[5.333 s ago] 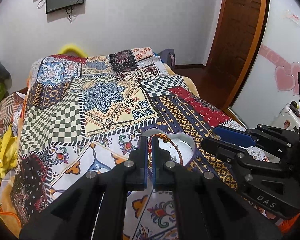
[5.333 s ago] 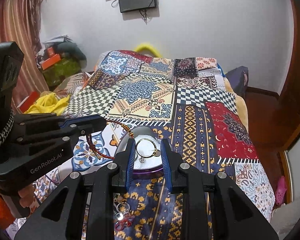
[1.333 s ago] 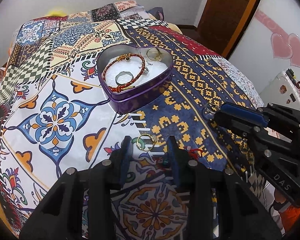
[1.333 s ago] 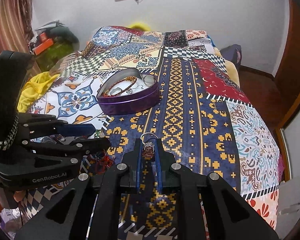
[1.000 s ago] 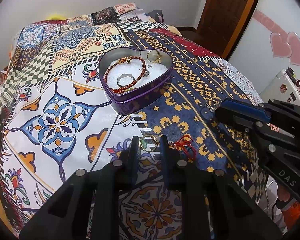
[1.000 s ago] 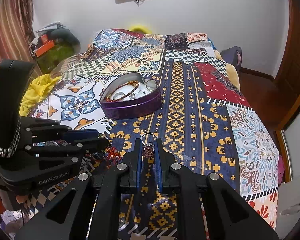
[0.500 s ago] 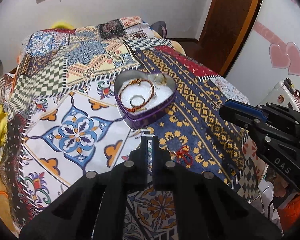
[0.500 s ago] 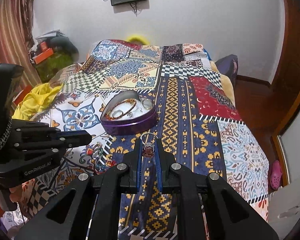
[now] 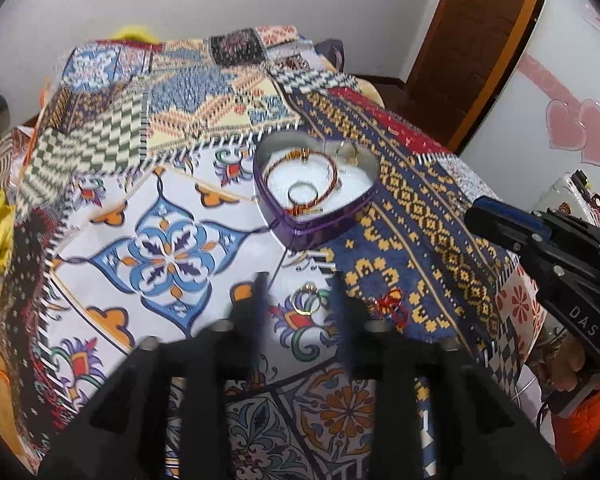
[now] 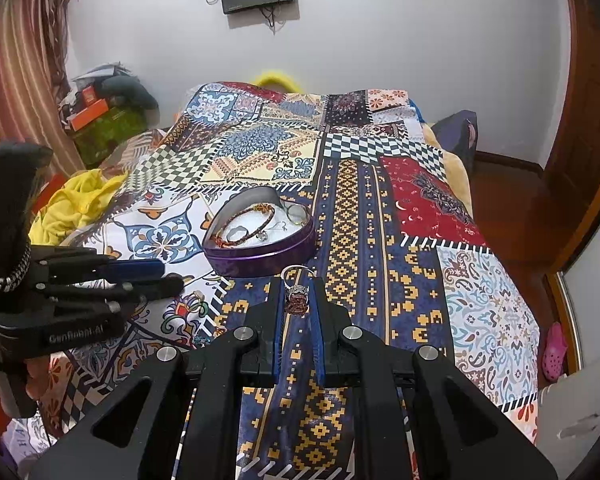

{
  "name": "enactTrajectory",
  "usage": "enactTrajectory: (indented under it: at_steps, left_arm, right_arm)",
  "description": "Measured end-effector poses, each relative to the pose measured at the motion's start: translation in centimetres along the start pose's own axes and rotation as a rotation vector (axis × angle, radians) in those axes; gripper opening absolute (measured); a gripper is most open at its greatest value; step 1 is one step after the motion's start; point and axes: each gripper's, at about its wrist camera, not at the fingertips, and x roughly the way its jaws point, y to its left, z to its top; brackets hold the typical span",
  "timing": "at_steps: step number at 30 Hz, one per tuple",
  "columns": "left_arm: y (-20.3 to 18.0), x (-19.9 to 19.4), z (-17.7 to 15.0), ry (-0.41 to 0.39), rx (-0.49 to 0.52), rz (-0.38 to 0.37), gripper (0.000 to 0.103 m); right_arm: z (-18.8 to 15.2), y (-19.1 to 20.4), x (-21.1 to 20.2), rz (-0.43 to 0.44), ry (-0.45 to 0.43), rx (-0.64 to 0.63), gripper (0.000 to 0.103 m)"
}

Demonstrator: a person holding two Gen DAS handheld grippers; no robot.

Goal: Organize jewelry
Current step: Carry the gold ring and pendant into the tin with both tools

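The left tongs point(image 9: 300, 292) are wide open and hold nothing. A gold ring point(image 9: 307, 303) lies on the bed's patchwork blanket point(image 9: 172, 248), right between the two tips. A small red string charm point(image 9: 394, 304) lies on the blanket just to the right of them.

The right tongs point(image 10: 297, 298) are squeezed on a ring with a dark red stone point(image 10: 297, 300), held up above the blanket. The purple heart-shaped tin point(image 10: 260, 236) sits just past these tongs. Inside it lie a red beaded bracelet point(image 10: 246, 224), a silver ring point(image 10: 236, 234) and a gold hoop point(image 10: 296, 212).
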Motion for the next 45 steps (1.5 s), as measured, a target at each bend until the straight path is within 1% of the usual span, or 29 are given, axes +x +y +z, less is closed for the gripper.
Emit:
enactTrajectory:
  at_steps: [2, 4, 8, 10, 11, 14, 16, 21, 29, 34, 39, 45]
  left_arm:
    - [-0.3, 0.5, -0.3, 0.005, 0.013, 0.009, 0.042]
    - [-0.4, 1.2, -0.4, 0.028, 0.027, 0.022, 0.042]
    - [-0.2, 2.9, -0.7, 0.062, 0.007, 0.022, 0.042]
    - [-0.3, 2.9, -0.8, 0.044, 0.016, 0.023, 0.032]
    - [-0.4, 3.0, -0.8, 0.048, 0.025, 0.016, 0.017]
    - [-0.6, 2.9, -1.0, 0.043, 0.045, 0.013, 0.017]
    - [-0.8, 2.6, -1.1, 0.034, 0.059, 0.026, 0.017]
    - [-0.8, 1.6, -0.9, 0.002, 0.061, 0.031, 0.017]
    - [-0.3, -1.0, 1.6, -0.083, 0.038, 0.017, 0.017]
    - [0.1, -1.9, 3.2, -0.116, 0.036, 0.015, 0.017]
    - [0.4, -1.7, 4.4, -0.125, 0.033, 0.013, 0.017]
    - [0.7, -0.2, 5.6, -0.103, 0.022, 0.002, 0.017]
  right_arm:
    - [-0.1, -0.1, 0.2, 0.002, 0.005, 0.005, 0.011]
    - [-0.1, -0.2, 0.4, 0.004, 0.009, 0.009, 0.011]
    - [-0.2, -0.2, 0.4, 0.007, 0.011, 0.008, 0.011]
    - [-0.2, -0.2, 0.4, 0.005, 0.012, 0.005, 0.011]
    - [-0.3, -0.3, 0.4, 0.004, 0.012, 0.004, 0.011]
    - [-0.3, -0.4, 0.6, 0.002, 0.015, 0.009, 0.011]
    - [-0.2, -0.6, 0.6, 0.001, 0.014, 0.014, 0.011]
    - [0.3, -0.7, 0.7, 0.006, 0.003, 0.02, 0.011]
    - [2.0, 0.2, 0.2, 0.019, -0.041, 0.008, 0.011]
    - [3.1, 0.7, 0.4, 0.026, -0.062, -0.001, 0.011]
    - [4.2, 1.1, 1.4, 0.033, -0.067, -0.014, 0.011]
    - [5.1, 0.9, 3.2, 0.051, -0.035, -0.011, 0.011]
